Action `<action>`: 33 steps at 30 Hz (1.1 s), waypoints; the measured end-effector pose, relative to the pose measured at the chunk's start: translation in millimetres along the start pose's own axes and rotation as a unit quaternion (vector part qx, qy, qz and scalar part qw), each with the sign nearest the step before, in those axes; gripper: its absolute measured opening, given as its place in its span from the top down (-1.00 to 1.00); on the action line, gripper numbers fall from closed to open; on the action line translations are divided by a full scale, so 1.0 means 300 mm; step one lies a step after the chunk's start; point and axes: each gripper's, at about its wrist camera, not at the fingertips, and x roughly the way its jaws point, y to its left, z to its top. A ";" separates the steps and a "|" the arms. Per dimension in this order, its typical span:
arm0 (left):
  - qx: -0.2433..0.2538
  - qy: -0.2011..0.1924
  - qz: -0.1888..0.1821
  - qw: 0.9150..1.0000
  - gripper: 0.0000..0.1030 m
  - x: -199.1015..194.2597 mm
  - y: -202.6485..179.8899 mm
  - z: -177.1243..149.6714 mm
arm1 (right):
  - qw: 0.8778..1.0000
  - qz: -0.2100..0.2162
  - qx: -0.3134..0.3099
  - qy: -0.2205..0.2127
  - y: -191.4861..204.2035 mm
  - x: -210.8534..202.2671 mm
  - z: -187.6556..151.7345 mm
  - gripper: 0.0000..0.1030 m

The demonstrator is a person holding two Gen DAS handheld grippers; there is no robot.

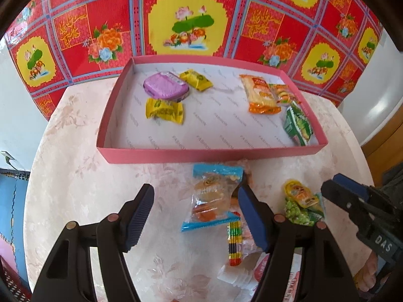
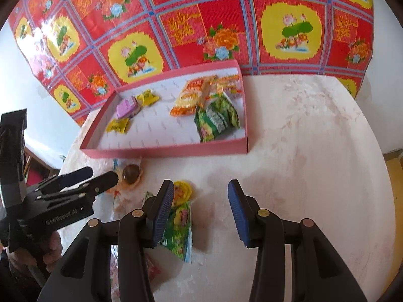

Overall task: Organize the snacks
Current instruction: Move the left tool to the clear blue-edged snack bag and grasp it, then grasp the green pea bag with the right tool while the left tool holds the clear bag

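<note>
Both tongs hang spread and empty over the pale floral round table point(image 1: 75, 176): the left gripper point(image 1: 196, 211) straddles a clear blue-edged pastry packet point(image 1: 214, 196), the right gripper point(image 2: 201, 211) stands beside a green snack bag point(image 2: 178, 229). The shallow pink cardboard tray point(image 1: 201, 154) behind holds more wrapped snacks.

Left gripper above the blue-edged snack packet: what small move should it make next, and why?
Probably lower the left gripper a little further and close on the blue-edged packet. Its jaws stand open with the packet lying on the table between them, outside the pink box that already holds other snacks.
</note>
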 end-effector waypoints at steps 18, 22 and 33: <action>0.017 -0.005 0.012 1.000 -0.07 0.031 -0.018 -0.022 | 0.999 0.029 -0.007 0.029 0.023 0.008 -0.038 0.10; 0.028 -0.011 0.032 0.999 0.28 0.028 -0.018 -0.026 | 0.999 0.027 -0.006 0.030 0.023 0.008 -0.042 0.08; -0.001 -0.027 0.018 0.999 0.32 -0.026 0.043 -0.047 | 0.999 0.034 -0.005 0.029 0.052 -0.013 -0.055 -0.28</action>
